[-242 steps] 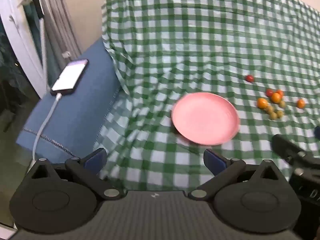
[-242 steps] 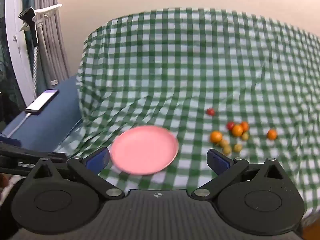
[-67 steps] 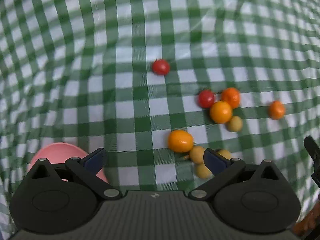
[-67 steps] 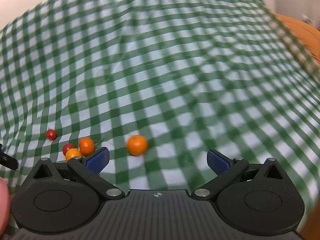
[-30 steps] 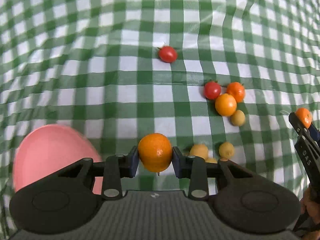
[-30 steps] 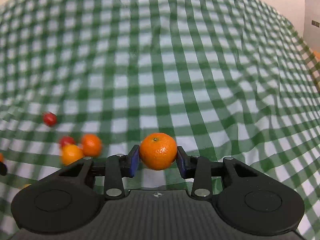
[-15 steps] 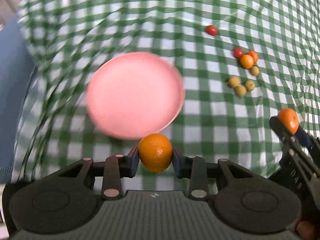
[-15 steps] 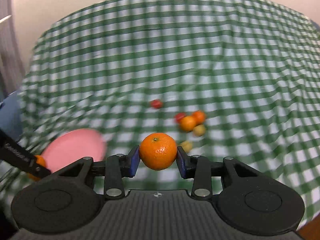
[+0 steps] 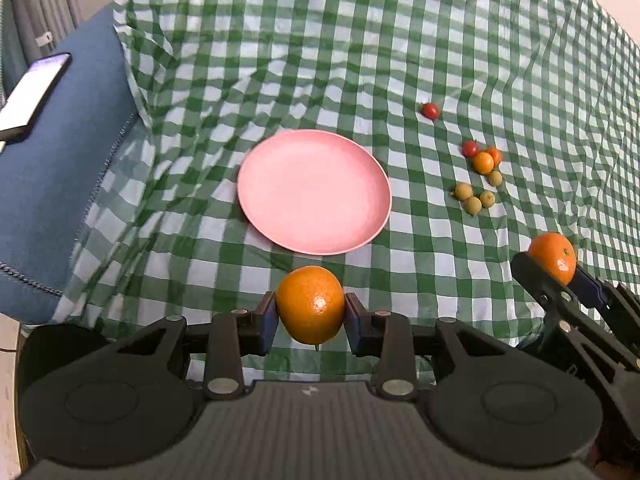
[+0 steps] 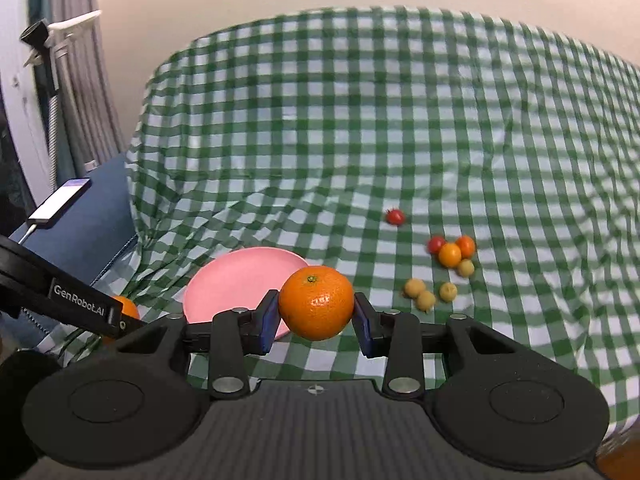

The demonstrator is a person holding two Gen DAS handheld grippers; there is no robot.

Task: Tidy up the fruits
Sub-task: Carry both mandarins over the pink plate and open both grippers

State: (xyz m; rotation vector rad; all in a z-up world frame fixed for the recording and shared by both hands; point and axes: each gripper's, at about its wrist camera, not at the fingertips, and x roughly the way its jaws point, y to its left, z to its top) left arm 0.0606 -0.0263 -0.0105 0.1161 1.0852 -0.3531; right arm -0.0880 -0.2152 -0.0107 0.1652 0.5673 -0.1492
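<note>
Nearest me, my left hand-held gripper [image 9: 310, 316] was clamped on a round orange mandarin [image 9: 310, 304], jaws narrowed to its width. My right hand-held gripper [image 10: 316, 314] gripped a second glossy orange mandarin [image 10: 316, 302] the same way. Both hung above the near edge of the bench draped in green-and-white checked cloth [image 9: 360, 40]. Beyond them lay a round, empty pink plate [image 9: 314, 196], towards the left edge. Farther right sat loose small fruits [image 9: 478, 176]: red, orange and yellow-green.
</note>
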